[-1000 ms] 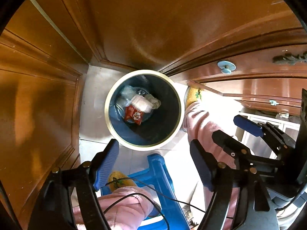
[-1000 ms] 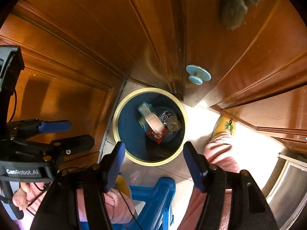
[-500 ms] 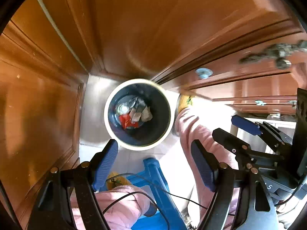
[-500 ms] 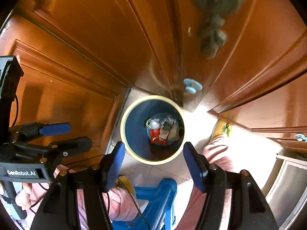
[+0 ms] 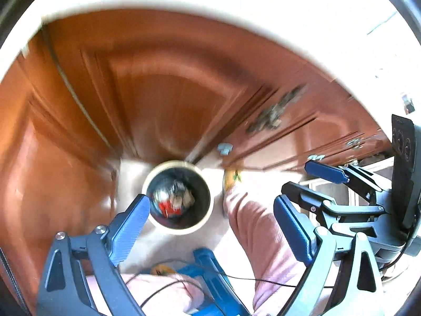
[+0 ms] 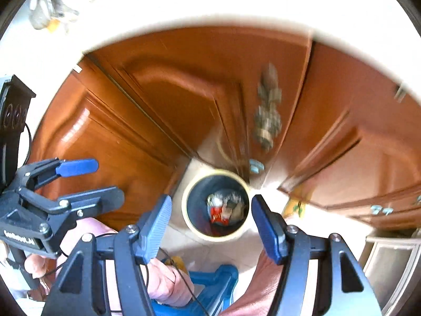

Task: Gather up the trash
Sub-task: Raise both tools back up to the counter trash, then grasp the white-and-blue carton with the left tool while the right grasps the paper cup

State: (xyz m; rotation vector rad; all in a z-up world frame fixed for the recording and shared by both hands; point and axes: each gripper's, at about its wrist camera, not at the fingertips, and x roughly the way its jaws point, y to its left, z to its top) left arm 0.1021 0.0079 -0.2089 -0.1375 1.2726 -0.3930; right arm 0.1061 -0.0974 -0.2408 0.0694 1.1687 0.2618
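Both claws, left (image 5: 210, 208) and right (image 6: 210, 217), spread apart and empty; trash (image 6: 226, 208) sits at the bottom of the bin (image 6: 190, 212), far below on the floor. Views are blurred, so I'd steady up and find the next piece before reaching.

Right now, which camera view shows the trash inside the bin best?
The right wrist view: the trash lies unobstructed in the bin. In the left wrist view it is blurrier, and a left claw finger overlaps the bin rim.

You are wearing pink trousers (image 5: 259, 233) and yellow slippers (image 6: 296, 206), wielding dark-framed grippers, left (image 5: 210, 220) and right (image 6: 210, 223), showing blue ribbed pads (image 6: 155, 227), silver screws (image 5: 60, 235) and thin black cables (image 6: 184, 284).
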